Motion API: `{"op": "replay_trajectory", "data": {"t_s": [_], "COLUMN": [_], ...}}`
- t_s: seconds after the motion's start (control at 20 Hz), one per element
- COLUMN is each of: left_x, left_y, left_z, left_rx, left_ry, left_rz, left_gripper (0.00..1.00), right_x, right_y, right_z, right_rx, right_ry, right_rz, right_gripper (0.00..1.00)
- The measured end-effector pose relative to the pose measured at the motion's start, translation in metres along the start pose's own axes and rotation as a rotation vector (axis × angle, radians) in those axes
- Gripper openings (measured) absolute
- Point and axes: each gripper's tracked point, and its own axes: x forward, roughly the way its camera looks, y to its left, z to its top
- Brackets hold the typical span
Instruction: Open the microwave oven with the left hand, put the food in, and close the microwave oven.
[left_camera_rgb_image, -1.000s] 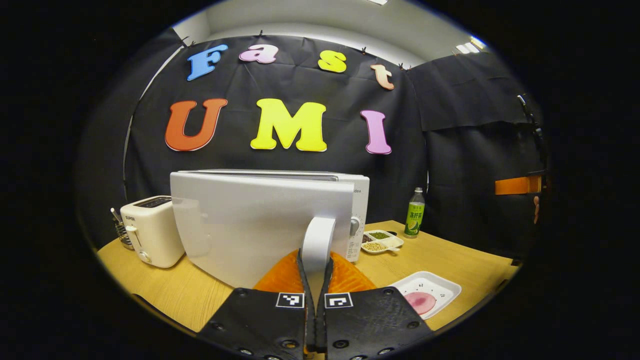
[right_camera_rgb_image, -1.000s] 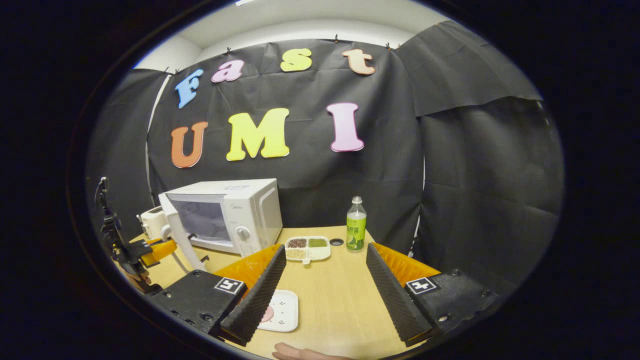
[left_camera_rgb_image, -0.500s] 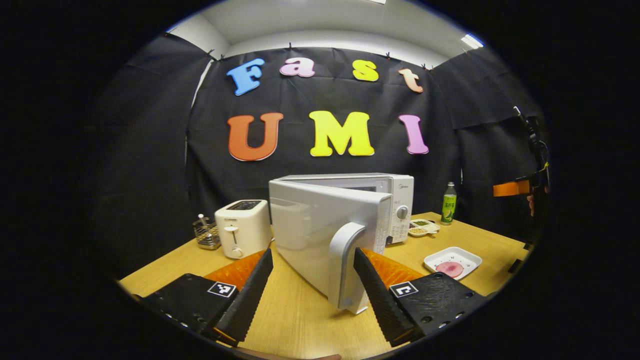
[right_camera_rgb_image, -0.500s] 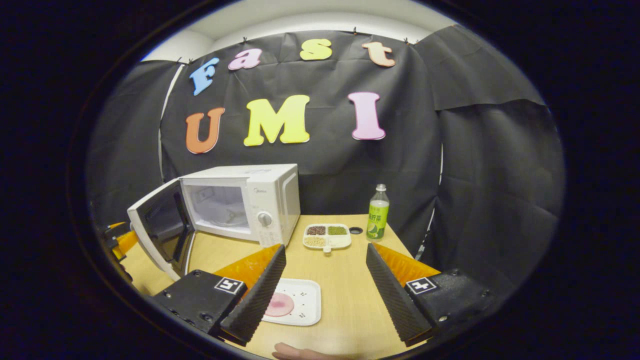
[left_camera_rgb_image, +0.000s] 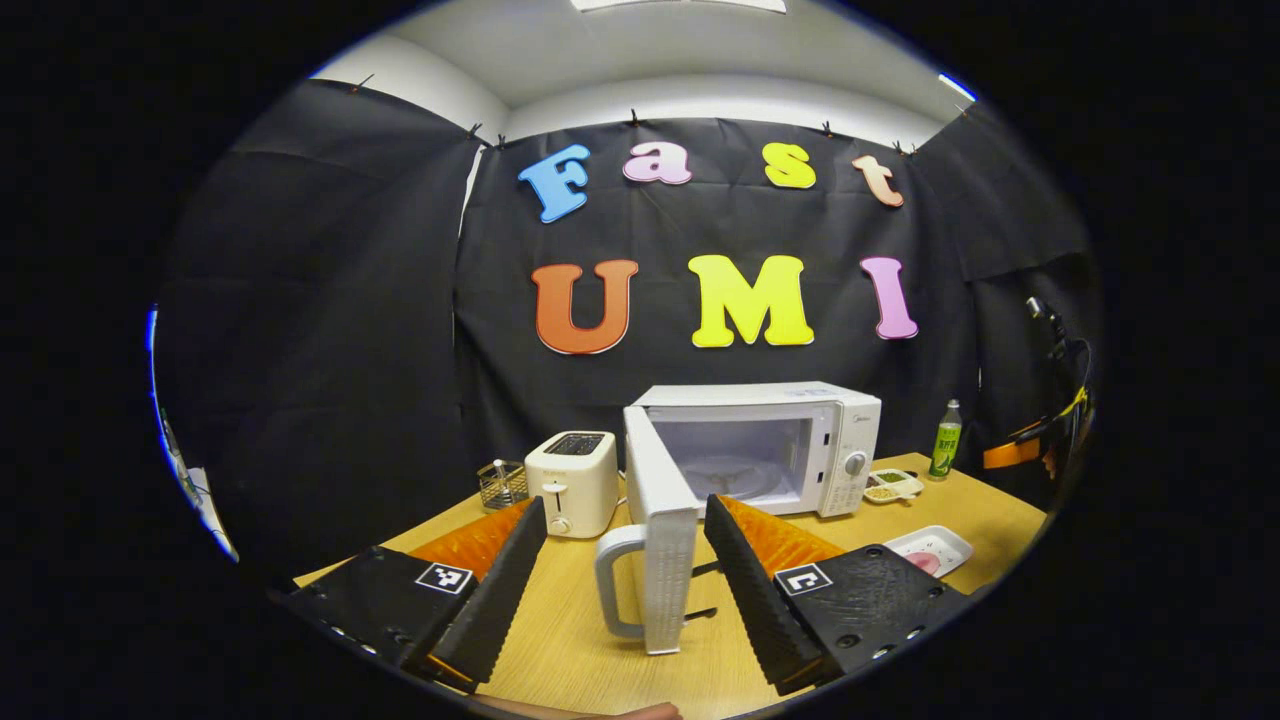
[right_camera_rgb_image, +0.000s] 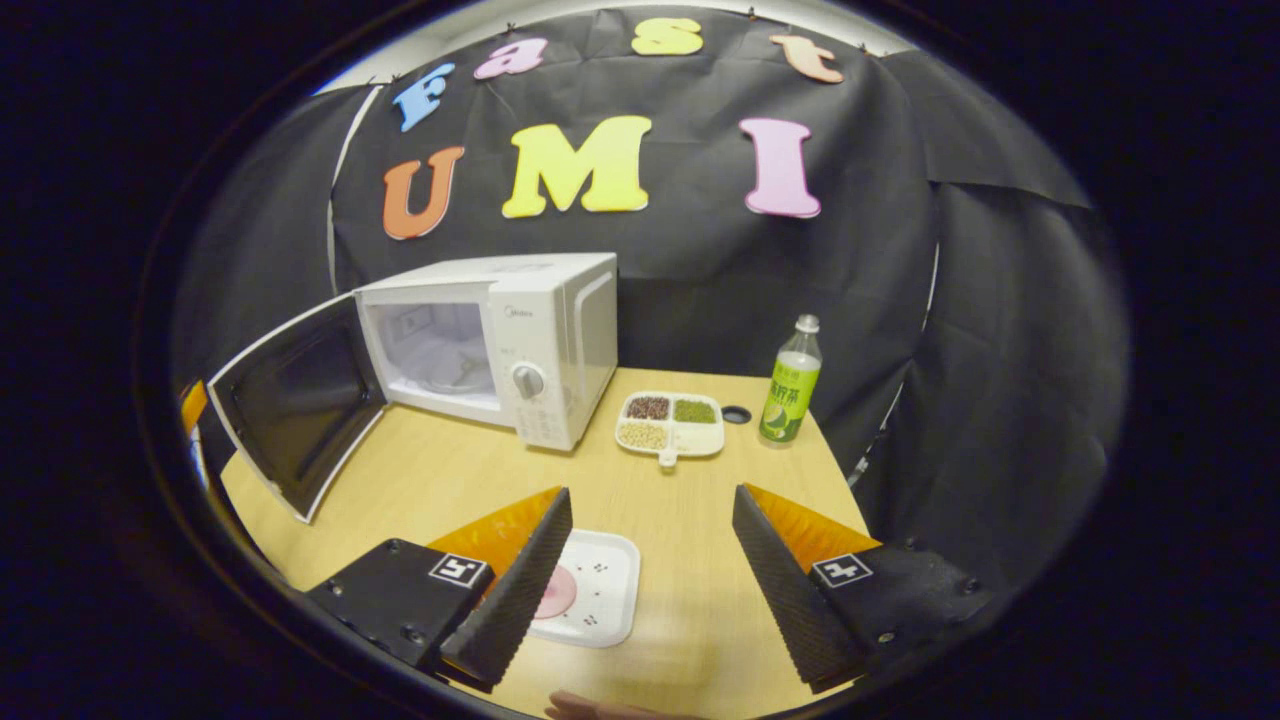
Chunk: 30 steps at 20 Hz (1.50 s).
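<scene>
Since a second ago the microwave door (left_camera_rgb_image: 652, 540) has been swung from nearly shut to fully open, and the left claw (left_camera_rgb_image: 625, 585), then clamped on the door handle (left_camera_rgb_image: 612, 580), has been released and drawn back; its fingers are now spread apart with the door edge seen between them, untouched. The right claw (right_camera_rgb_image: 650, 570) has been lowered toward the wooden surface (right_camera_rgb_image: 690, 520), its fingers wide apart and holding nothing.

The opening step is judged done; fetching the food is in hand. The microwave (right_camera_rgb_image: 500, 335) is set at the far left of the surface, its cavity bare. The food, a pink round slice (right_camera_rgb_image: 552, 605), is lain on a white tray (right_camera_rgb_image: 595, 600) at the near edge, just by the right claw's left finger (right_camera_rgb_image: 515, 590). Next, the tray's rim would need to be gripped, then carried level to the cavity past the open door.

A toaster (left_camera_rgb_image: 572, 480) and a small wire rack (left_camera_rgb_image: 497, 485) are seen left of the microwave. A divided dish of beans (right_camera_rgb_image: 670, 425), a green bottle (right_camera_rgb_image: 790, 385) and its dark cap (right_camera_rgb_image: 736, 414) are placed at the far right, clear of the path.
</scene>
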Motion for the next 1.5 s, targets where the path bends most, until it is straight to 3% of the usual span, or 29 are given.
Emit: {"op": "replay_trajectory", "data": {"t_s": [0.15,0.2,0.25,0.45,0.5,0.65,0.7,0.8,0.85,0.9,0.95,1.0,1.05,1.1,1.15,1.2,1.25,1.3,1.35,1.4,1.5], "left_x": [0.002,0.003,0.004,0.0,-0.001,-0.005,-0.005,-0.006,-0.006,-0.007,-0.007,-0.007,-0.008,-0.008,-0.008,-0.009,-0.01,-0.01,-0.011,-0.012,-0.016], "left_y": [-0.013,-0.014,-0.015,-0.03,-0.032,-0.036,-0.038,-0.038,-0.039,-0.039,-0.04,-0.043,-0.044,-0.045,-0.046,-0.047,-0.049,-0.047,-0.046,-0.044,-0.047], "left_z": [0.013,0.014,0.016,0.023,0.026,0.032,0.032,0.035,0.036,0.038,0.041,0.042,0.043,0.044,0.045,0.044,0.044,0.044,0.046,0.05,0.048], "left_rx": [-0.015,-0.011,-0.005,-0.011,-0.012,-0.012,-0.014,-0.008,-0.003,0.002,0.006,0.009,0.011,0.015,0.021,0.026,0.031,0.033,0.03,0.024,0.007], "left_ry": [-0.013,-0.014,-0.015,-0.019,-0.027,-0.033,-0.033,-0.034,-0.033,-0.034,-0.035,-0.033,-0.033,-0.032,-0.032,-0.031,-0.027,-0.027,-0.037,-0.044,-0.032], "left_rz": [-0.015,-0.012,-0.004,-0.028,-0.03,-0.028,-0.032,-0.029,-0.027,-0.023,-0.022,-0.024,-0.025,-0.025,-0.023,-0.02,-0.018,-0.01,0.004,0.014,0.016], "left_gripper": [0.93,0.93,0.93,0.94,0.94,0.93,0.81,0.81,0.81,0.81,0.81,0.81,0.81,0.81,0.81,0.81,0.94,0.94,0.93,0.93,0.93], "right_x": [0.02,0.025,0.031,0.052,0.058,0.073,0.076,0.081,0.083,0.082,0.08,0.082,0.08,0.085,0.085,0.086,0.088,0.088,0.088,0.088,0.086], "right_y": [-0.001,-0.001,-0.001,0.003,0.008,0.019,0.021,0.026,0.028,0.03,0.031,0.027,0.027,0.026,0.026,0.023,0.018,0.018,0.017,0.018,0.02], "right_z": [-0.005,-0.012,-0.021,-0.065,-0.078,-0.111,-0.117,-0.126,-0.128,-0.131,-0.133,-0.139,-0.143,-0.145,-0.147,-0.147,-0.142,-0.144,-0.144,-0.145,-0.144], "right_rx": [0.017,0.027,0.04,0.075,0.093,0.16,0.173,0.208,0.23,0.248,0.251,0.259,0.272,0.284,0.297,0.301,0.325,0.328,0.338,0.355,0.398], "right_ry": [0.131,0.18,0.238,0.496,0.558,0.712,0.741,0.797,0.812,0.842,0.875,0.909,0.958,0.967,0.966,0.971,0.968,0.963,0.961,0.959,0.943], "right_rz": [0.06,0.08,0.096,0.166,0.19,0.24,0.251,0.285,0.294,0.311,0.331,0.35,0.375,0.38,0.397,0.417,0.427,0.449,0.463,0.472,0.493], "right_gripper": [1.0,0.95,1.0,0.89,0.77,0.68,0.65,0.53,0.58,0.41,0.37,0.19,0.25,0.1,0.07,0.11,0.05,0.09,0.0,0.04,0.0]}}
